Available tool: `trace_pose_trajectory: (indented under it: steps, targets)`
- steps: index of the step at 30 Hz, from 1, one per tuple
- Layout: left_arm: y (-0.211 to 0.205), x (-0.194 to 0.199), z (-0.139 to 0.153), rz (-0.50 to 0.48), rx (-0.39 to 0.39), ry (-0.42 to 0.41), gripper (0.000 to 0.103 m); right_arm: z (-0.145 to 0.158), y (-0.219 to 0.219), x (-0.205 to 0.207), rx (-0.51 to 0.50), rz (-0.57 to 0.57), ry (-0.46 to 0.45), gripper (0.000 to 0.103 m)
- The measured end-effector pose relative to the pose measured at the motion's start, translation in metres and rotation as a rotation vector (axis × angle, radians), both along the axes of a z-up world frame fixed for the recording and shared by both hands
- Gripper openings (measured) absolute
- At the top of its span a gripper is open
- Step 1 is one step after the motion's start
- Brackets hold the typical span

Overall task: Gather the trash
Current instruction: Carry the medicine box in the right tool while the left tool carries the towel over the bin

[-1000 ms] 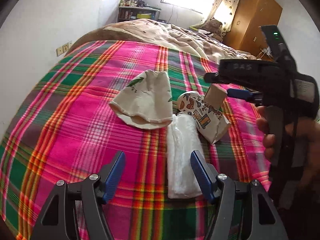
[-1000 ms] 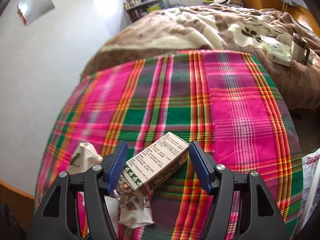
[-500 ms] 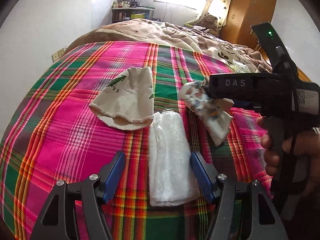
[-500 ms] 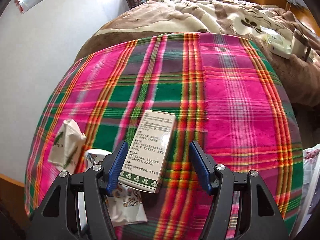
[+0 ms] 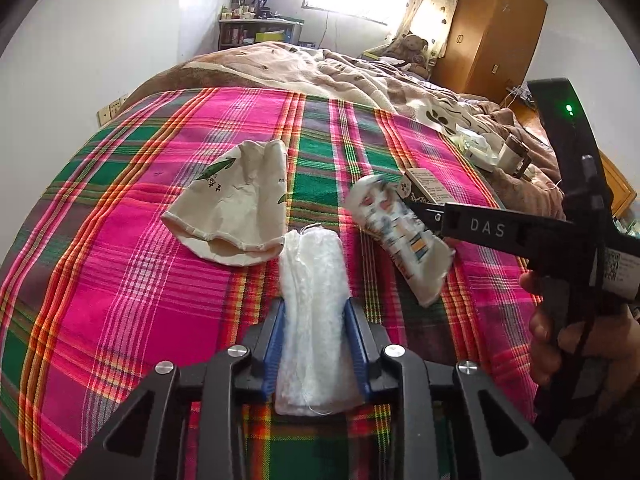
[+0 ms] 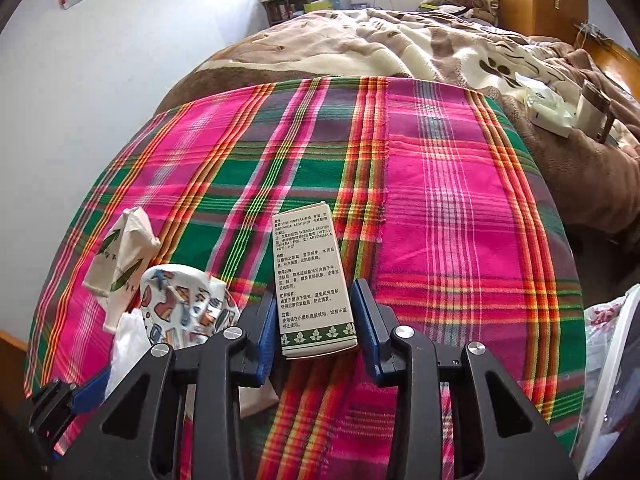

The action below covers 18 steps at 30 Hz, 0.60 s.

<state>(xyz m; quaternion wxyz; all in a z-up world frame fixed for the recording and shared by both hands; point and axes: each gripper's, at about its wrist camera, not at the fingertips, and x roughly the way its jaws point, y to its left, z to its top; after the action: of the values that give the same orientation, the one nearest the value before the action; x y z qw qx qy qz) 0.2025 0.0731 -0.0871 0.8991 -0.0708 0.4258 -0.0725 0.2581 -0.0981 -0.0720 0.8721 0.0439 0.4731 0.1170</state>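
Note:
My left gripper (image 5: 314,312) is shut on a white folded tissue wad (image 5: 312,280) that lies on the plaid blanket (image 5: 120,280). A crumpled beige paper cup (image 5: 236,208) lies just beyond it to the left. A crushed patterned paper cup (image 5: 400,236) lies to the right, with the right gripper's body (image 5: 520,232) over its far side. My right gripper (image 6: 316,300) is shut on a beige printed carton (image 6: 310,284). The patterned cup (image 6: 184,304) and the beige cup (image 6: 120,264) also show at the left in the right wrist view.
A rumpled brown and cream duvet (image 5: 320,68) covers the far part of the bed. A white box and a cup (image 6: 568,112) rest on it at the right. A white plastic bag (image 6: 608,360) hangs at the bed's right edge. A wooden wardrobe (image 5: 488,28) stands behind.
Both grippers have closed: the left on the tissue wad, the right on the carton. The carton has turned to lie straight between the right fingers.

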Motion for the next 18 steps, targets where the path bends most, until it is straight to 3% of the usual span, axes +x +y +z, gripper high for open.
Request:
trace_pose_trajectory:
  steps: [18]
  targets:
    - [-0.012, -0.038, 0.020, -0.010, -0.010, -0.062, 0.025, 0.015, -0.031, -0.059, 0.032, -0.037, -0.094, 0.036]
